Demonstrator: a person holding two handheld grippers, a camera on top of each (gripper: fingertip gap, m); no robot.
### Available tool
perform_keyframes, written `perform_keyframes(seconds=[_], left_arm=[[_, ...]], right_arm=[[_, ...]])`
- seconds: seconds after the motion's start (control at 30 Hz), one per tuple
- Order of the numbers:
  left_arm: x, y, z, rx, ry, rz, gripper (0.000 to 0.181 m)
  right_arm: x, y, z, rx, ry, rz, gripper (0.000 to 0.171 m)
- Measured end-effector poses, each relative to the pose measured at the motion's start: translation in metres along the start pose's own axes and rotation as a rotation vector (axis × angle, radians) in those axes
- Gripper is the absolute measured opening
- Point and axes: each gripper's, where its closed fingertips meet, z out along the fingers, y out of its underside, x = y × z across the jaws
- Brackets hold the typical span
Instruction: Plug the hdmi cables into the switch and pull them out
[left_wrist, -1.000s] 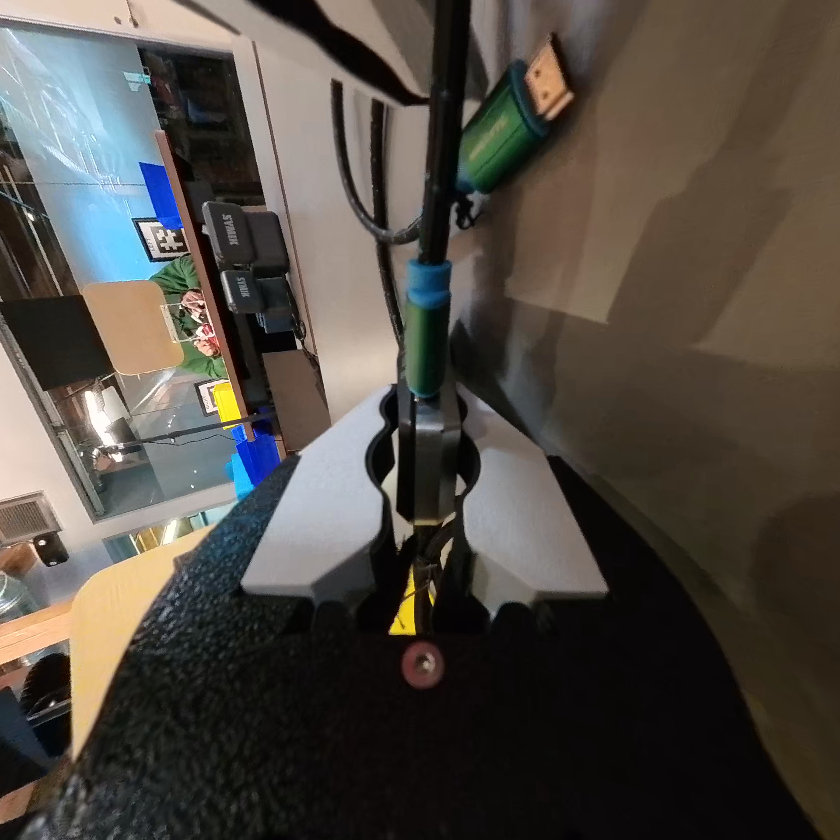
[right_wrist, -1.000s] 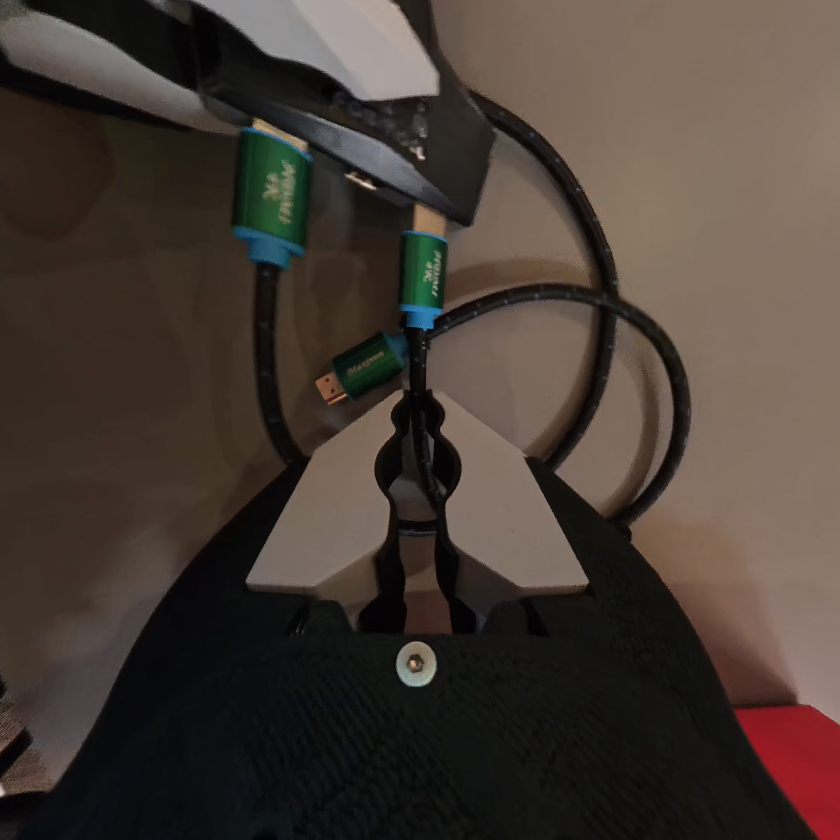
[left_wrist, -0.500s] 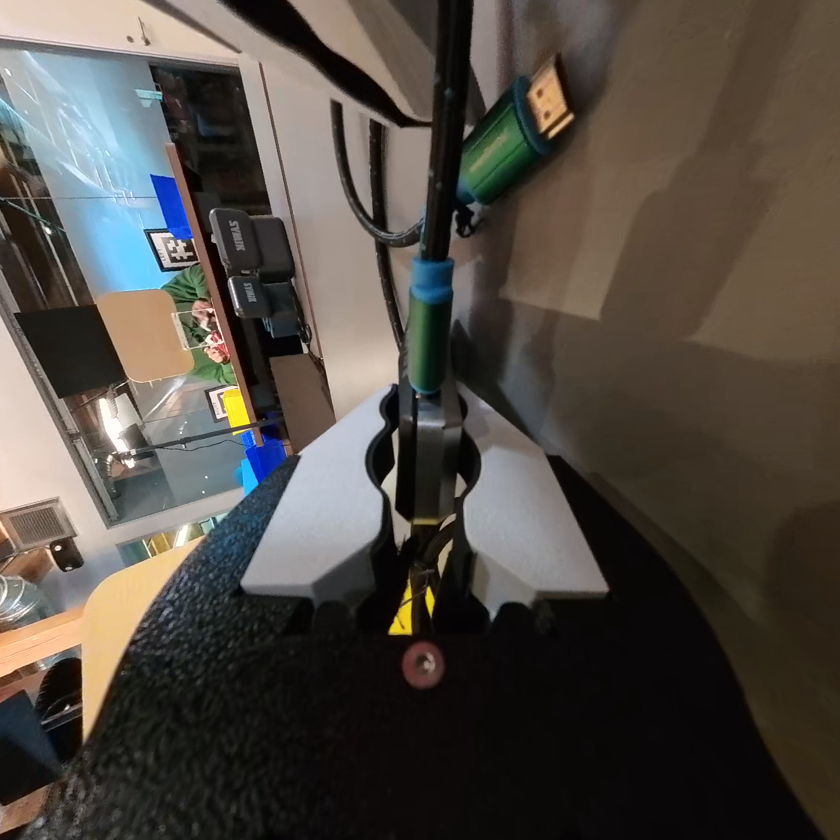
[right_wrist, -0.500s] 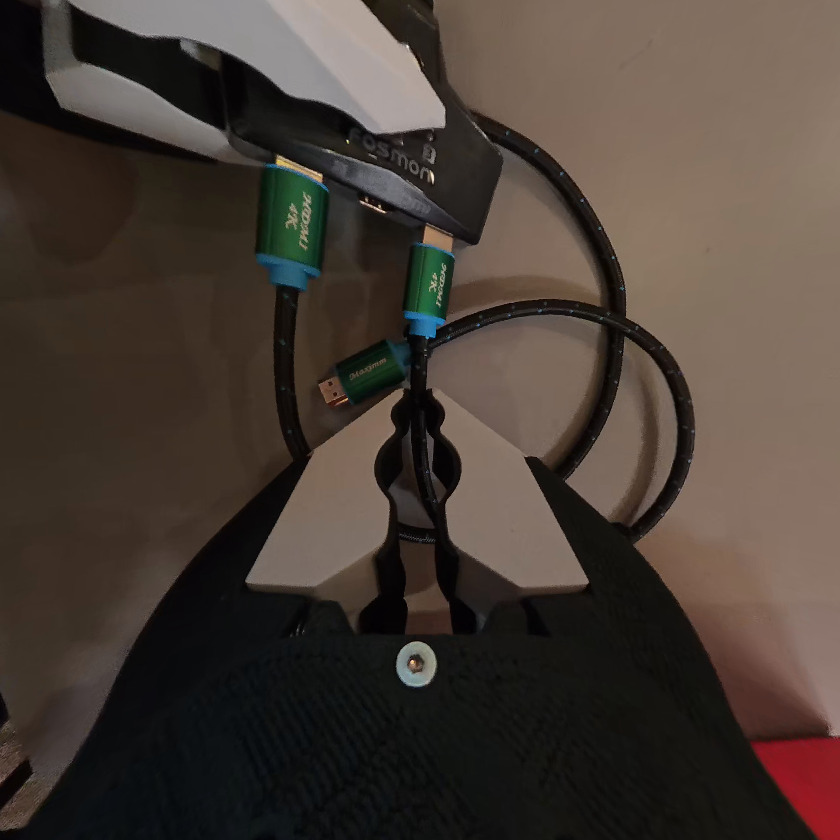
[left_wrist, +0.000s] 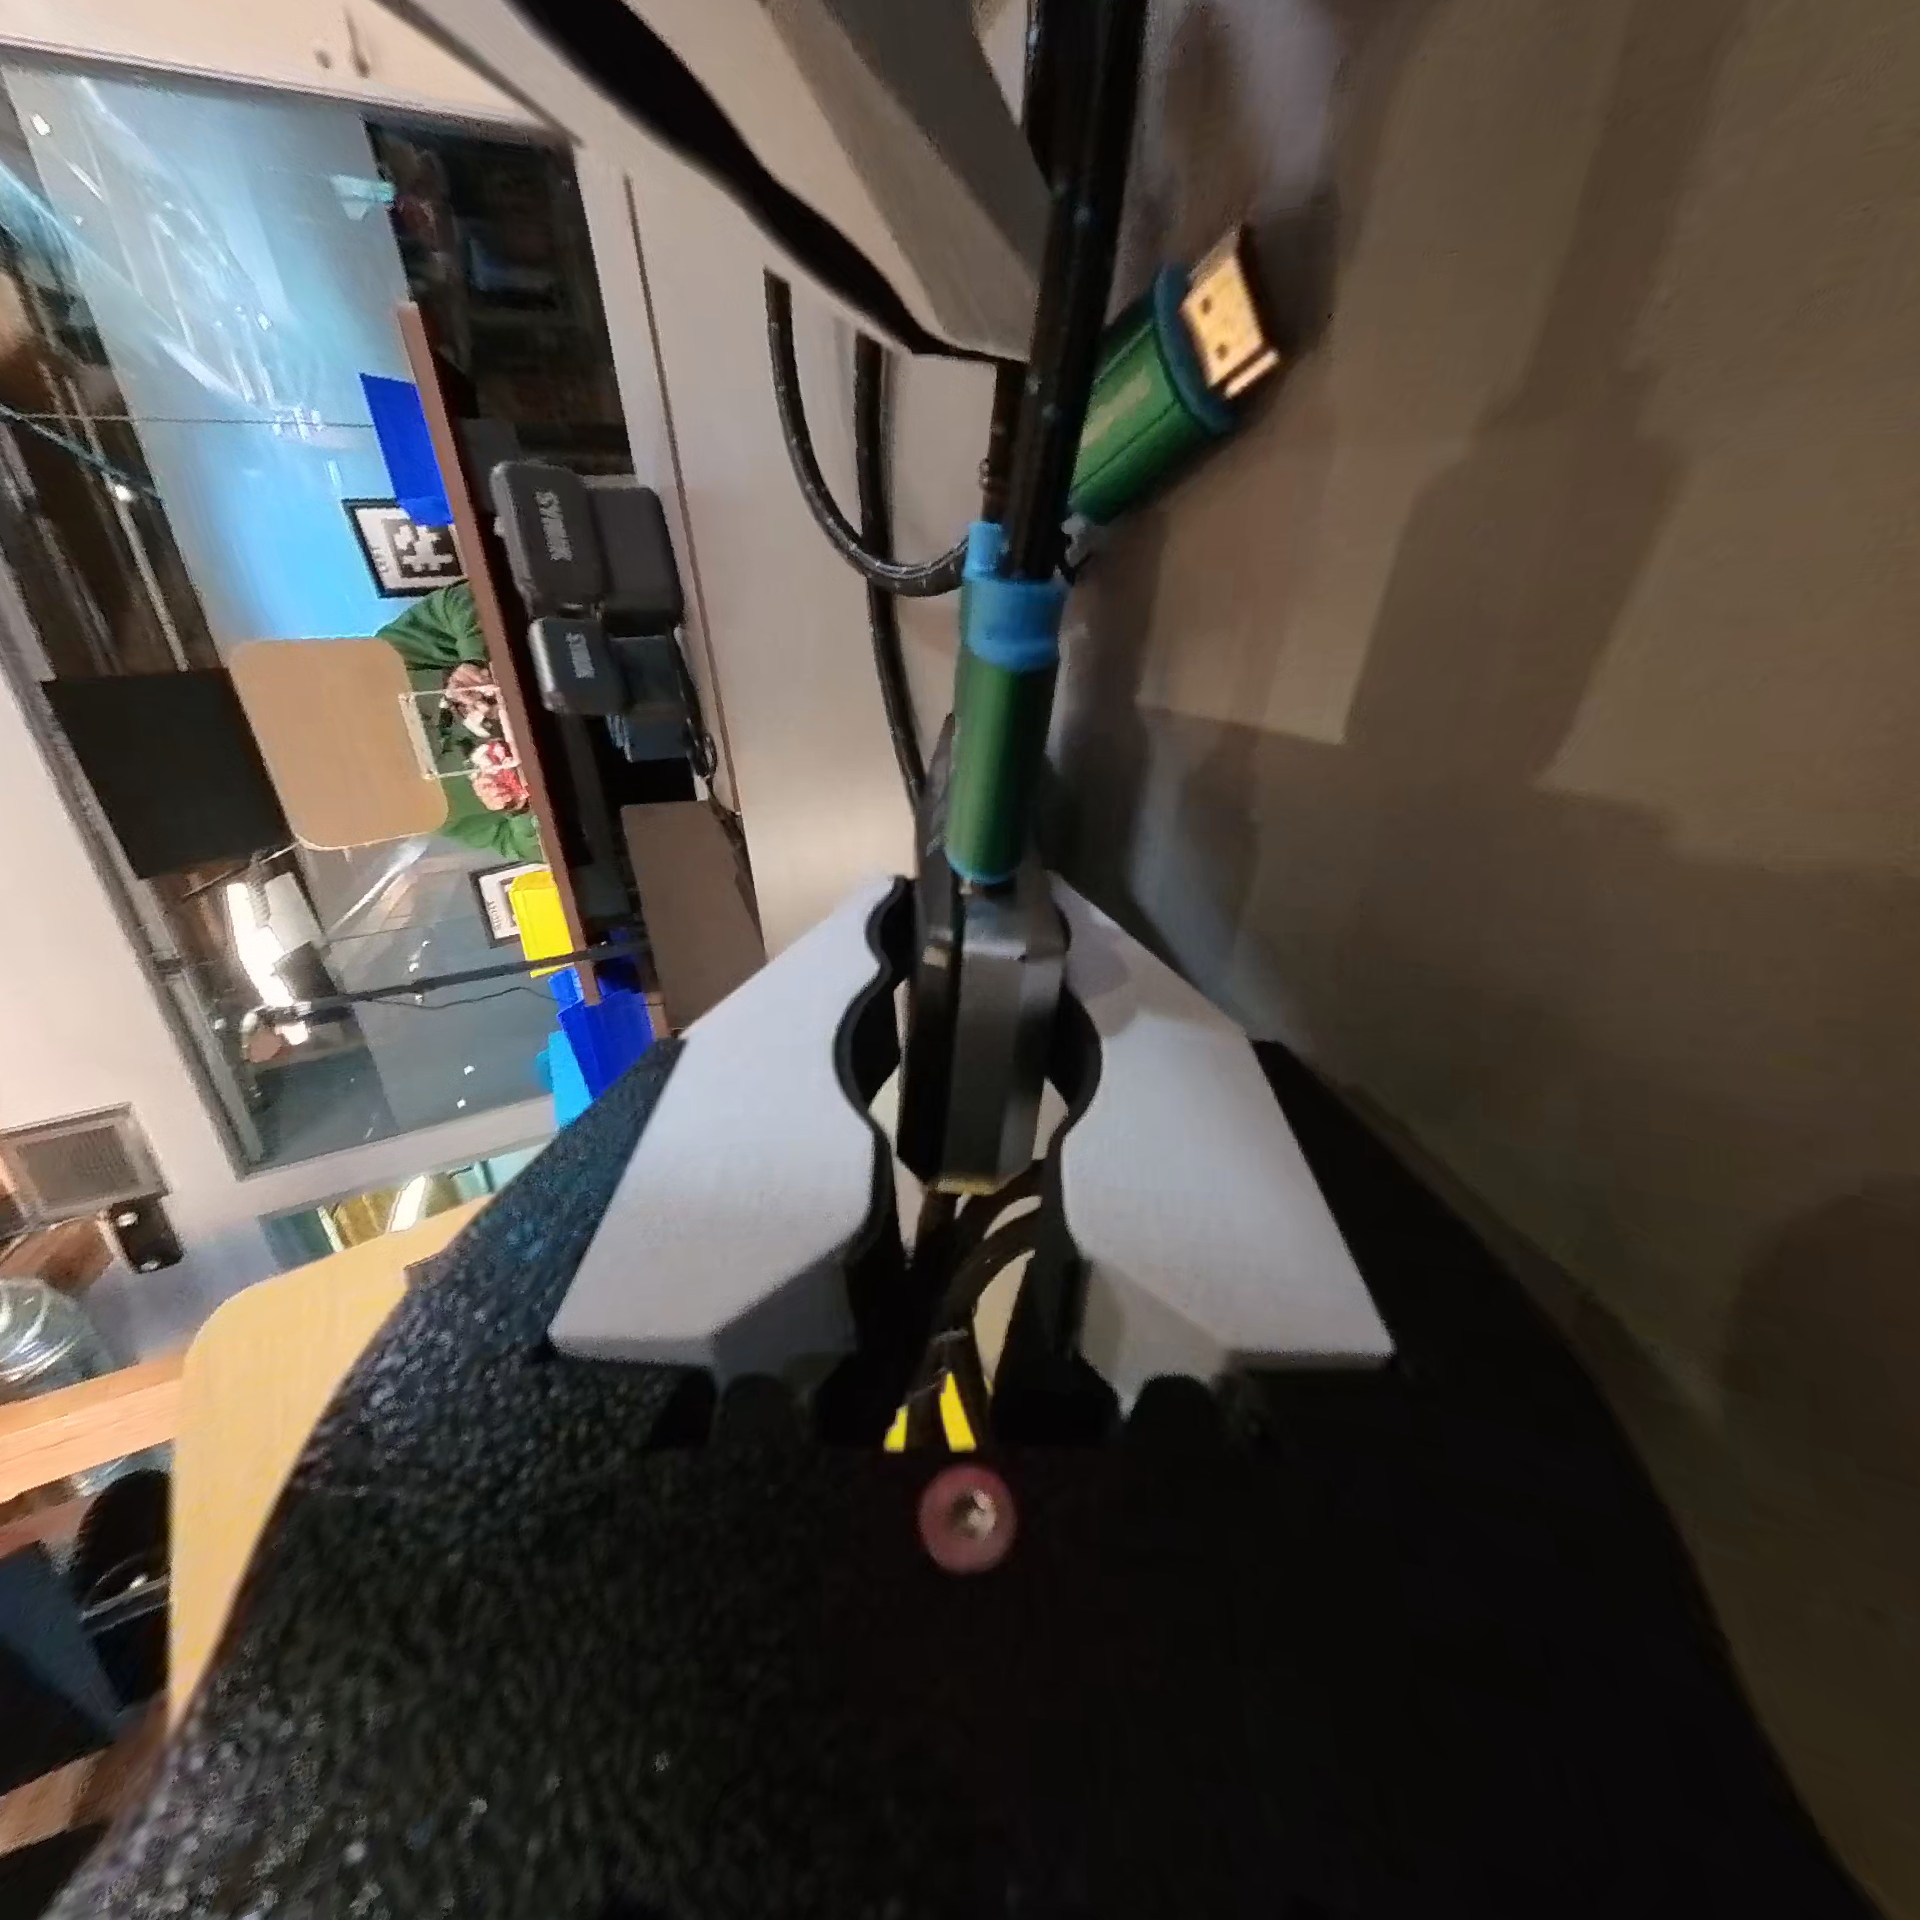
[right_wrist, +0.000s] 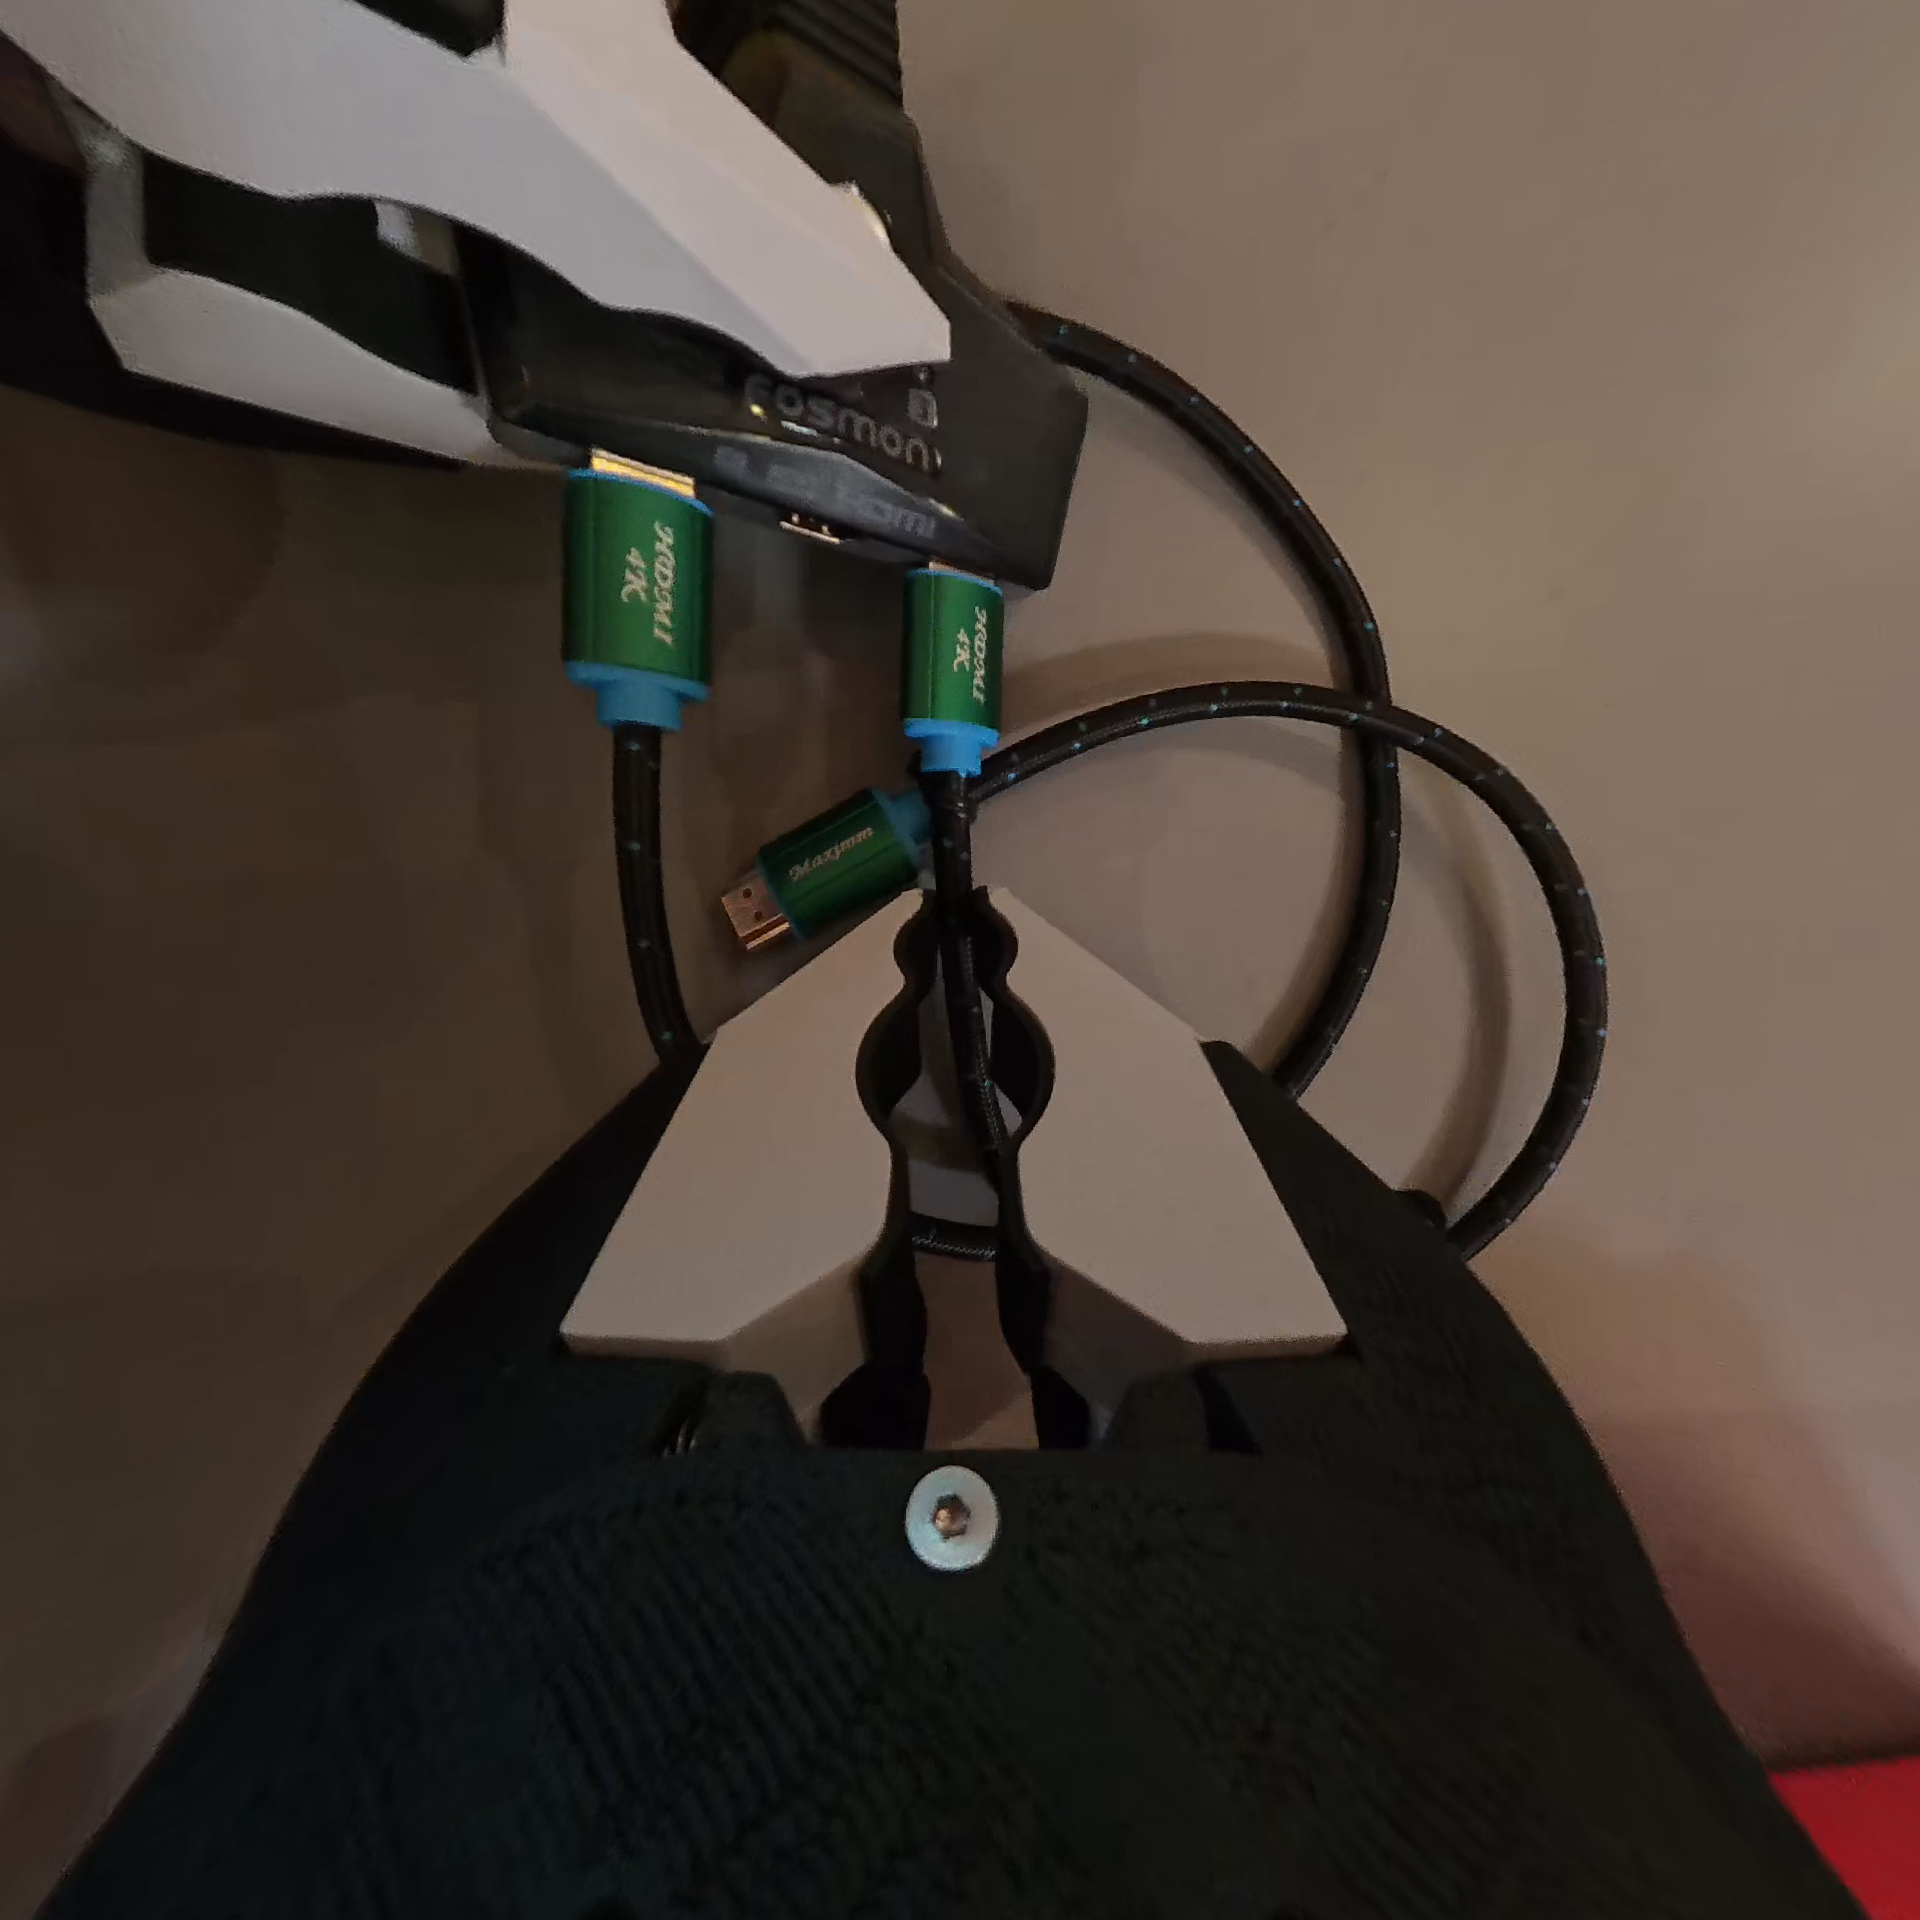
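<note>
I am holding the black switch (right_wrist: 790, 457) up off the beige surface (right_wrist: 1455, 312), edge-on between the pale fingers of my left tongs (left_wrist: 977, 935), which are clamped on its body so the port side faces my other hand. Two green plugs are sitting in that port edge: the left plug (right_wrist: 636, 592) with a strip of gold shell showing, and the right plug (right_wrist: 953, 655) looking nearly seated. Between them one port (right_wrist: 816, 525) is standing empty. My right tongs (right_wrist: 951, 935) are closed on the braided cable (right_wrist: 961, 997) just below the right plug, gripping cord rather than housing, I judge so that I can push or draw along the plug's own line. A third, loose plug (right_wrist: 821, 868) is lying free on the surface just beside those fingertips, its gold tip pointing away from the switch; I take it as waiting for the empty port.

The right wrist view is showing me the ports, how deep each plug is sitting, and the cable looping out to the side. The left wrist view is hiding all that, since it is looking along the switch's thin edge, but it is showing the clamp itself, and a window (left_wrist: 260, 416) beyond the surface.
</note>
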Motion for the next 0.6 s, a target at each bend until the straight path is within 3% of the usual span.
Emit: perform_keyframes(seconds=[0.03, 0.3, 0.5, 0.6], left_arm=[[0.0, 0.0, 0.001, -0.003, -0.019, 0.011, 0.019], [-0.005, 0.001, 0.006, 0.085, -0.047, -0.087, 0.019], [-0.008, -0.002, 0.008, 0.131, -0.064, -0.137, 0.02], [-0.009, -0.003, 0.007, 0.175, -0.055, -0.189, 0.02]], right_arm=[[0.001, 0.001, 0.0, -0.001, 0.012, -0.004, 0.004], [0.019, -0.024, -0.058, 0.212, 0.282, -0.085, 0.056], [-0.01, -0.053, -0.108, 0.43, 0.592, -0.331, 0.056], [-0.039, -0.062, -0.089, 0.486, 0.579, -0.384, 0.056]])
